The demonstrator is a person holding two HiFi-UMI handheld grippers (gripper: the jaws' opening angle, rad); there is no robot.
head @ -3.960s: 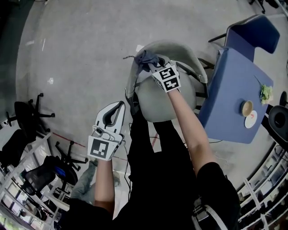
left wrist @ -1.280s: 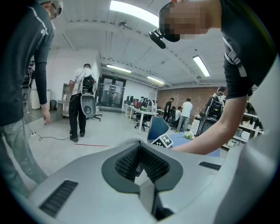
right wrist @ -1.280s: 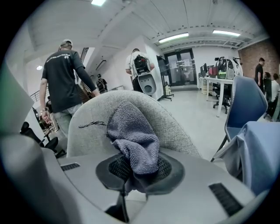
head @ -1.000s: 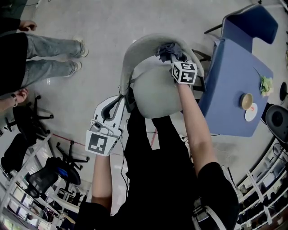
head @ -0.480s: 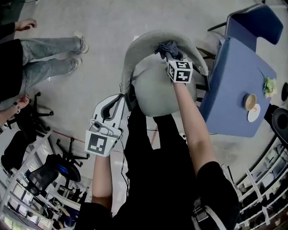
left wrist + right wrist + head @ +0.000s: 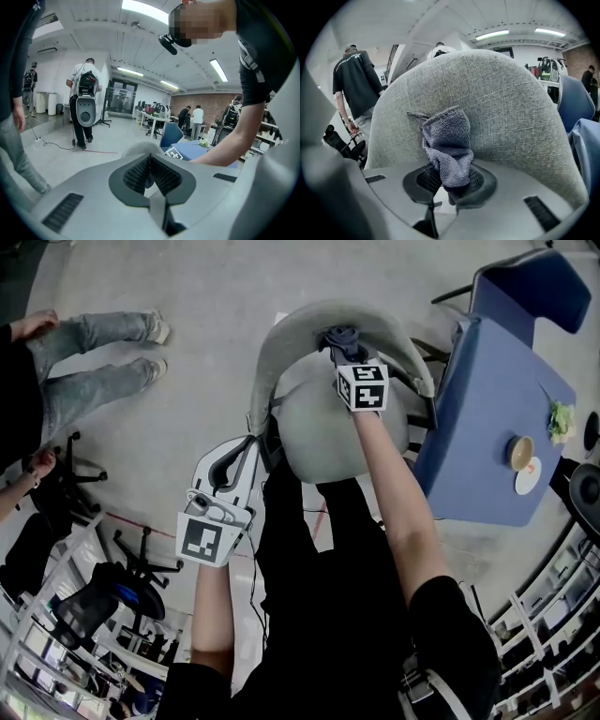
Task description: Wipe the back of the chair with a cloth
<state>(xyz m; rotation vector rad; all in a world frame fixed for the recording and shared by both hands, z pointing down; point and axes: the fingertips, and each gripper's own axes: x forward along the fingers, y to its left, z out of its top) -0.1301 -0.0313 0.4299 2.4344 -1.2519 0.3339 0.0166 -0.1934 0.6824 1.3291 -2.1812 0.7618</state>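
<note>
Head view alone shows grey floor [image 6: 187, 296] around the chair [image 6: 323, 427], blue table [image 6: 487, 427] right of it; my right gripper [image 6: 450, 180], in its own view, clamps the cloth [image 6: 447, 145] against the chair back [image 6: 501, 93]; my left gripper [image 6: 150, 171], left of the chair, is clenched empty

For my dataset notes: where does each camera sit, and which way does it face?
Head view: on the head, facing steeply down at the chair back; arms, left gripper, right gripper show.
Left gripper view: faces the room over shut, empty jaws; an arm shows.
Right gripper view: faces the chair back; jaws grip the cloth.
Head and right gripper views share the cloth.
</note>
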